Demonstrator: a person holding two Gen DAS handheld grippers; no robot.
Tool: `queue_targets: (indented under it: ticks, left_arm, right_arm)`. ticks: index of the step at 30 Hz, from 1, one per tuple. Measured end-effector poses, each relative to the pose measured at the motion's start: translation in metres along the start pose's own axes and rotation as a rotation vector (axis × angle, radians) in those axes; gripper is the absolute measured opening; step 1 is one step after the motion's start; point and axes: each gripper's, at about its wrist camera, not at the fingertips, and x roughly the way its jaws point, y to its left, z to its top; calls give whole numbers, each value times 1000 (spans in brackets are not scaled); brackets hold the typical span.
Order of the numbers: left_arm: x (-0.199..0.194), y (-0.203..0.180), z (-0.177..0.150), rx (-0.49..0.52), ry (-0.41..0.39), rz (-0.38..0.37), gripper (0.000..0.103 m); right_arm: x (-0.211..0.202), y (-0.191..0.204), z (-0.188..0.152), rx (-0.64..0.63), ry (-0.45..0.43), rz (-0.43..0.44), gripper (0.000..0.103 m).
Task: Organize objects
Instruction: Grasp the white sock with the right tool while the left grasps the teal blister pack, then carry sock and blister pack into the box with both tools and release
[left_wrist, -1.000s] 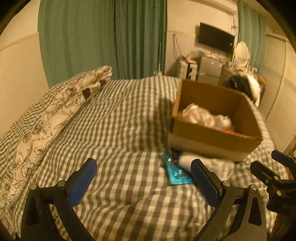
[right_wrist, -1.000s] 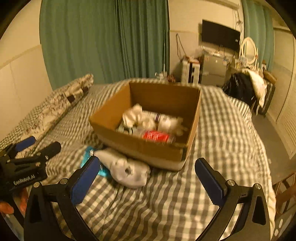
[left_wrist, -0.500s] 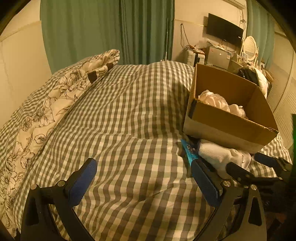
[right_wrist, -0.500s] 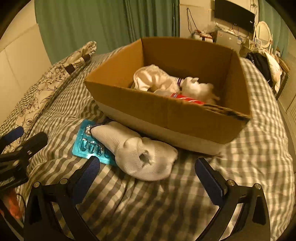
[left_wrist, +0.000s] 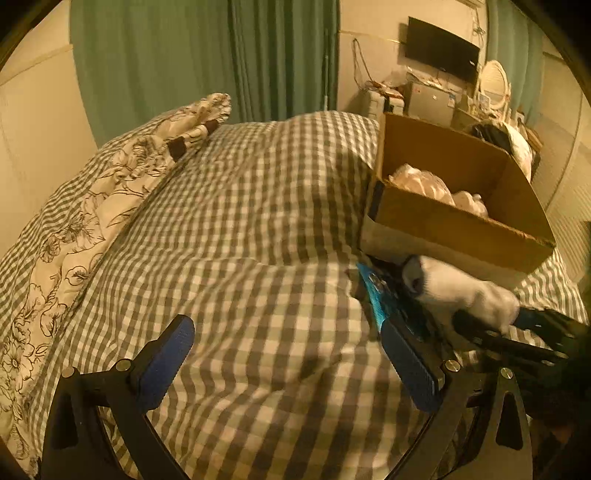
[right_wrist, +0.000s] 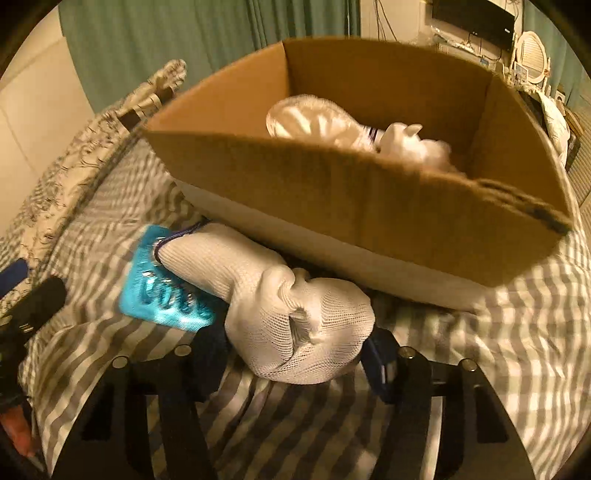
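One white knit glove (right_wrist: 295, 314), bunched into a soft lump, lies on the checked bedspread (left_wrist: 258, 229) just in front of the cardboard box (right_wrist: 369, 206); its cuff end rests on a blue blister pack (right_wrist: 162, 291). The right gripper (right_wrist: 295, 354) has its blue pads on either side of the glove's rounded end, touching or very nearly touching it, so the fingers appear closed onto the fabric, though how firm the hold is cannot be told. The left gripper (left_wrist: 284, 362) hangs spread wide over bare bedspread, holding nothing.

Step in hand, by judgement: securing the glove for a lift into the box. Handling notes:
- Pinch the bulk of the bunched end, not a loose fold, since open-mesh knit slips and stretches.
- Lift straight up so the cuff clears the blister pack without dragging it.
- Clear the near box wall, which stands close behind.

Materials:
- Glove: mesh-textured, limp, with a dark trim at the cuff.
- Blister pack: flat, glossy, foil-like, with raised pockets.
- Box: open-topped corrugated card with a frayed right corner, already holding pale crumpled items (right_wrist: 332, 125).
- Bedspread: soft, rumpled, grey-and-white gingham.
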Motion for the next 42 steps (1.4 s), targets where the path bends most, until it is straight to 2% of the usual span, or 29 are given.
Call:
queue_targets:
  ticks: [3,6,8,10,14,17,19,20,21,22,23,25,26,27,30,33,37,42]
  left_arm:
    - [1,-12,-3,42,16,-20,103]
    - [5,-31,-2,87,34,-53,102]
    - [8,-39,2,105,43,-86,100]
    - [13,-50,5,138,52,-87,98]
    - [35,-66,14,170,124,-133,89]
    - [56,-72,19,171,194,-138,76]
    - [66,-73,22,155,215,-153,66]
    - [68,-75,24,149,216,-167,58]
    - [70,-77,24,151,217,-174,45]
    - [72,-81,23,161,220,-171,35]
    - [73,-84,22,172,223,-169,31]
    - [66,-87,18,193,200,-172,30]
    - [62,-89,16,200,188,-181,25]
    - [55,-89,15,202,173,-197,15]
    - [35,-89,13,199,144,-235,10]
    - [15,-89,9,209,106,-218,8]
    - [-13,-82,8,182,73,-244,7]
    - [-59,-73,22,170,-26,-267,6]
  right_arm:
    - [-38,-3,-14,2,-55,57,58]
    - [-74,-13,-21,-13,-122,-7,58]
    - [-88,-24,-22,-1,-143,-13,58]
    - [-102,-35,-22,1,-169,-34,58]
    - [-105,-41,-19,7,-184,-56,58]
    - [-102,-46,-21,18,-176,-47,58]
    - [-97,-46,-21,20,-171,-42,58]
    - [-94,-46,-20,22,-167,-37,58]
    - [-93,-46,-20,24,-163,-35,58]
    - [-91,-47,-20,24,-159,-36,58]
    - [-91,-48,-22,25,-156,-38,58]
    - [-93,-49,-25,28,-156,-40,58]
    - [-94,-48,-25,30,-159,-39,58]
    - [-95,-48,-26,32,-161,-42,58]
    - [-99,-48,-27,27,-164,-55,58]
    - [-107,-46,-29,22,-171,-60,58]
    - [-122,-45,-33,18,-189,-74,58]
    - [-150,-40,-34,5,-234,-92,58]
